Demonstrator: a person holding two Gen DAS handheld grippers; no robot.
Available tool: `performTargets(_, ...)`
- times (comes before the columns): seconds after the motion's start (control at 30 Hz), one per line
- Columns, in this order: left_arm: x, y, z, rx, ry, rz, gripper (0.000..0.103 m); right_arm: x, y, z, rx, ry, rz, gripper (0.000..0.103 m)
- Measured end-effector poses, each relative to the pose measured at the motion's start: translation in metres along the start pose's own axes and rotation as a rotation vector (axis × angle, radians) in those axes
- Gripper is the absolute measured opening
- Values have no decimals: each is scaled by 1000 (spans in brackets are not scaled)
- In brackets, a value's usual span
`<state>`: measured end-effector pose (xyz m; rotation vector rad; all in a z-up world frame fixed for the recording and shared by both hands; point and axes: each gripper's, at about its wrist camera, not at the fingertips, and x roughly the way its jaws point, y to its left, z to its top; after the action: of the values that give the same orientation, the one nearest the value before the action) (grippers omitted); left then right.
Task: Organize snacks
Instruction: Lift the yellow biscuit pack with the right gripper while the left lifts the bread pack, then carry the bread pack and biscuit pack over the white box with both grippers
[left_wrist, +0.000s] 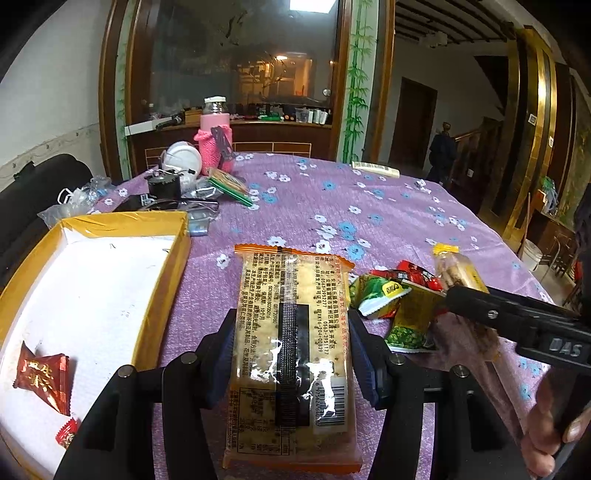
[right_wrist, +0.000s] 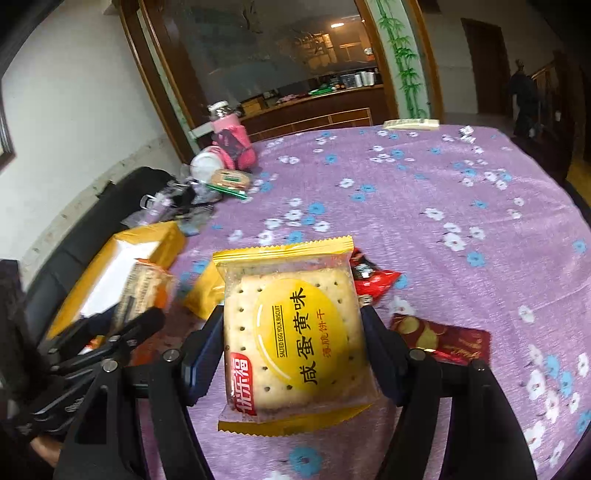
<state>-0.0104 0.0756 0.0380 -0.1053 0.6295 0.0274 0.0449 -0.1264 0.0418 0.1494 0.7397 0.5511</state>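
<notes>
Left tool (left_wrist: 291, 354): angled downward over the near edge of the worktop (left_wrist: 369, 206), both pads pressed on the long sides of an orange-edged cracker pack (left_wrist: 291, 332). Pack held back side up, printed text and barcode showing, long axis running away from the camera, far end well past the fingertips. Pack lifted above the purple flowered cloth, just right of the yellow box (left_wrist: 162, 266).

Yellow box open, white inside; dark red candy wrapper (left_wrist: 44, 376) lying near its close corner, a smaller red sweet (left_wrist: 68, 434) just below that.

Right tool (right_wrist: 293, 350): also tipped downward, pads clamped on the left and right sides of a yellow salted egg yolk biscuit pack (right_wrist: 291, 332). Pack face up toward the camera, tilted slightly, clear of the cloth, sticking out beyond the fingertips.

In the left wrist view, right tool coming in from the right edge as a black bar, a hand (left_wrist: 554, 424) gripping its handle at lower right.

Loose snacks on the worktop under and beside the right tool: green packet (left_wrist: 380, 295), red packet (left_wrist: 421, 275), yellow-topped clear pack of wafers (left_wrist: 458, 269). In the right wrist view, a red packet (right_wrist: 373, 275) just behind the held biscuit, a dark red and gold packet (right_wrist: 443, 339) to its right.

Far left corner of the worktop: pink-sleeved bottle (left_wrist: 216, 136) amid clutter, well apart from both tools.
</notes>
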Motion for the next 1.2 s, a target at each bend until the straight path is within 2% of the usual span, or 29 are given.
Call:
performTargets(0.27,-1,1,0,-18,3,3,59,-12,9,0,-18,-37,16,70)
performTargets(0.67,-16,14,3,-73,-32,-42,59,-11,8,0,-39,-49,-50,70)
performTargets(0.87,-44,34,6,-110,-82,-45,59,-6,13,-2,-79,-50,-90,70)
performTargets(1.0,-64,55,7,-138,-118,-29,59,-7,11,0,-53,-50,-106,70)
performTargets(1.2,-85,92,5,-184,-157,18,59,-10,36,3,-43,-17,-52,70)
